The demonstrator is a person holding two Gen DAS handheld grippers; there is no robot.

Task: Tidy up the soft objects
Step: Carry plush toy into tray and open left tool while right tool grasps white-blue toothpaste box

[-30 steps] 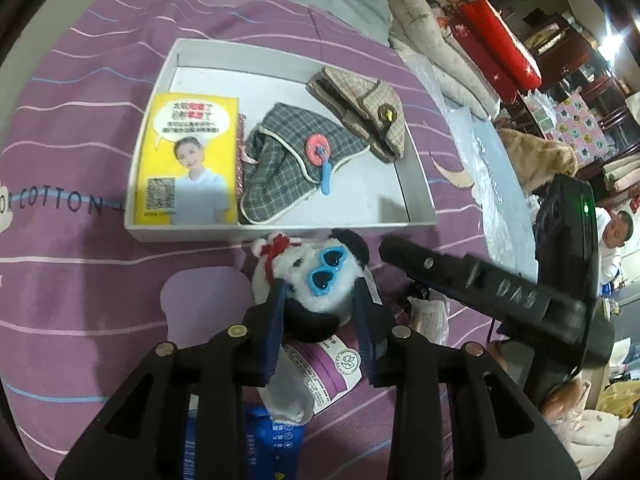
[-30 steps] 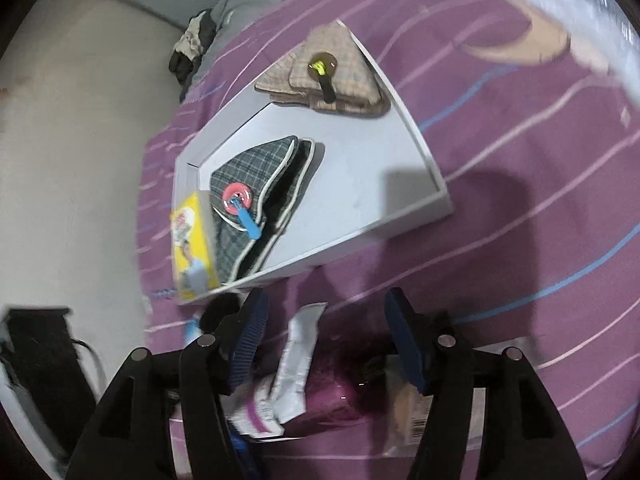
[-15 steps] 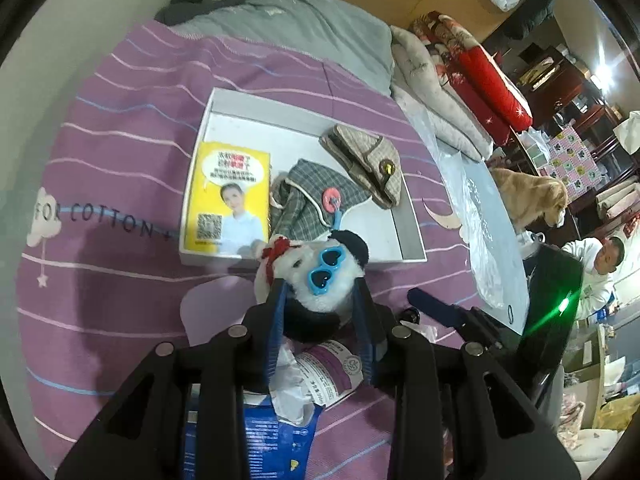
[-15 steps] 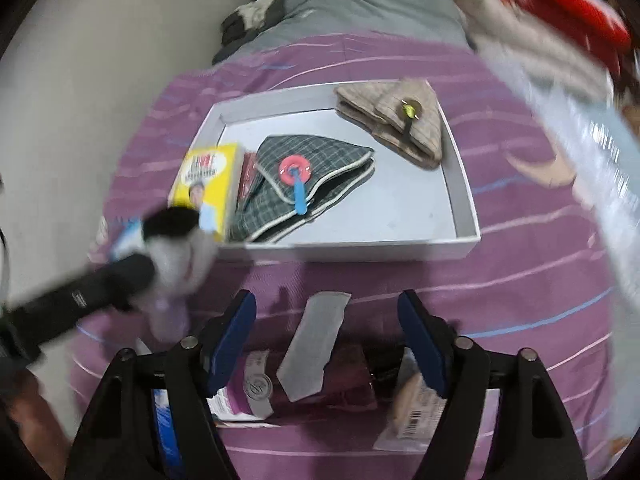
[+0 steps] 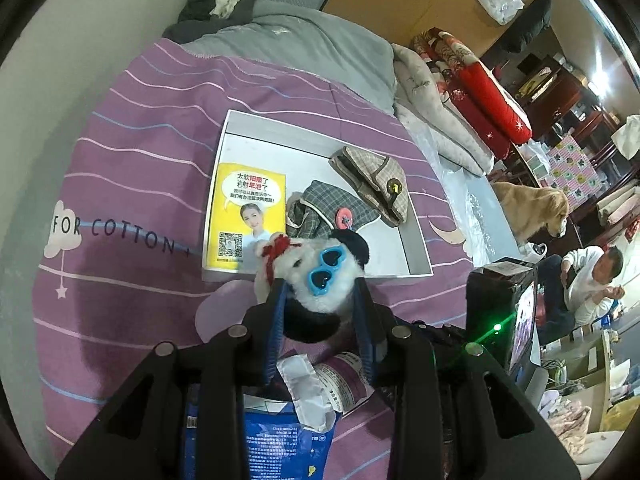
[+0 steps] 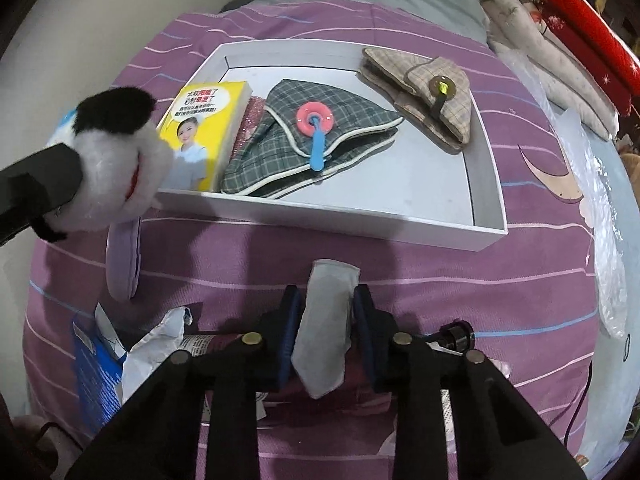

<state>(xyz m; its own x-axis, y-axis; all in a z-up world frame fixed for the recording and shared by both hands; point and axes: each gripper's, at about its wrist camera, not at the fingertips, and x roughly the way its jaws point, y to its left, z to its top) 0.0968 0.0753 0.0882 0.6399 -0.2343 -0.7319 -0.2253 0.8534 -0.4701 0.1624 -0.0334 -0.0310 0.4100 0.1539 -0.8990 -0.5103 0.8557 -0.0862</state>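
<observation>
Plush panda (image 5: 320, 280) in blue heart shades hangs gripped above the white tray's (image 5: 416, 236) near edge; grey pouch (image 6: 326, 320) sits on the bedspread.

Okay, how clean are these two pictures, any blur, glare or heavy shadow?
Left wrist view: sharp, fisheye-bent at the edges, green light glare at right, dim room behind. Right wrist view: sharp too, soft shadows on the purple bedspread before the white tray.

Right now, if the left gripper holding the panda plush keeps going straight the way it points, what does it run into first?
Probably the near wall of the white tray. The left gripper tilts downward with the panda plush leading, so the plush would meet that rim, or the purple bedsheet just before it; depth is unclear.
</observation>
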